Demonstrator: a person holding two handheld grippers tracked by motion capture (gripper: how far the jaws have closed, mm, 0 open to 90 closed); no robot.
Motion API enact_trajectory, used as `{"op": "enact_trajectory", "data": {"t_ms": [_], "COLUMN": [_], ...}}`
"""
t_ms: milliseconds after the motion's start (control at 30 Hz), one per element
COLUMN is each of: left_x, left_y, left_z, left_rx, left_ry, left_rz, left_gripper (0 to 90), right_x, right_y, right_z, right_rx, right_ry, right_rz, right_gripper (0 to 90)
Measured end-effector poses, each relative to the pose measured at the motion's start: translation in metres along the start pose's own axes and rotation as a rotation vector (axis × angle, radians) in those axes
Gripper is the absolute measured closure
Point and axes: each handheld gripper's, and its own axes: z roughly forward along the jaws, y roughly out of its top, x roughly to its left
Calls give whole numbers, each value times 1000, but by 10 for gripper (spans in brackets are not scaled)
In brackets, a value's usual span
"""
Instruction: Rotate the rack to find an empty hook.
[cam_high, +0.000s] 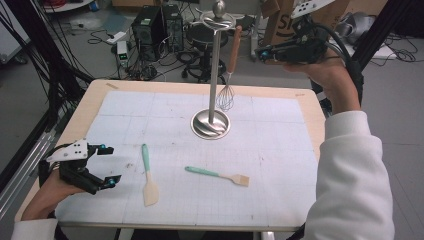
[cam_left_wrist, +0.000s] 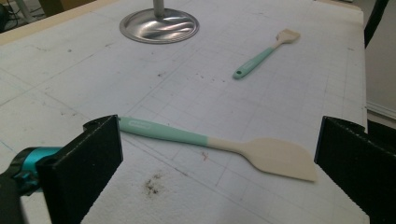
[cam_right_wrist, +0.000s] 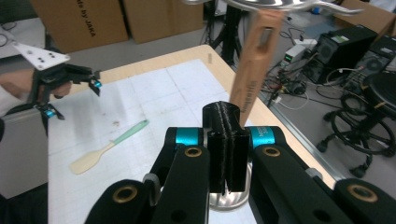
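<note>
Right tool (cam_right_wrist: 227, 151) is pinched together on nothing beside the hanging whisk (cam_high: 228, 75), so a careless swing could knock it off the stand (cam_high: 214, 60).

Left gripper (cam_high: 109, 165) low, level, fingers (cam_left_wrist: 91, 163) wide apart; right gripper (cam_high: 261, 53) raised, fingers (cam_right_wrist: 226, 144) pressed together.

The stand (cam_high: 214, 65) and hanging whisk (cam_high: 227, 90) block the mat's (cam_high: 280, 135) middle; spatula (cam_high: 148, 176) and brush (cam_high: 220, 175) lie near the front.
</note>
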Motion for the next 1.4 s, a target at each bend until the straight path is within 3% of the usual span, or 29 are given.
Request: {"op": "enact_trajectory", "data": {"t_ms": [567, 1067, 1400], "left_x": [0, 0, 0], "left_y": [0, 0, 0], "left_z": [-1, -2, -1], "left_rx": [0, 1, 4], "left_ry": [-6, -5, -5], "left_rz": [3, 5, 5], "left_gripper": [16, 16, 16], "right_x": [-29, -37, -36], "right_y": [20, 31, 39], "right_z": [13, 20, 26], "right_rx": [-8, -35, -19], "right_ry": [5, -12, -30], "right_rz": [6, 16, -2], "right_gripper": [890, 890, 890]}}
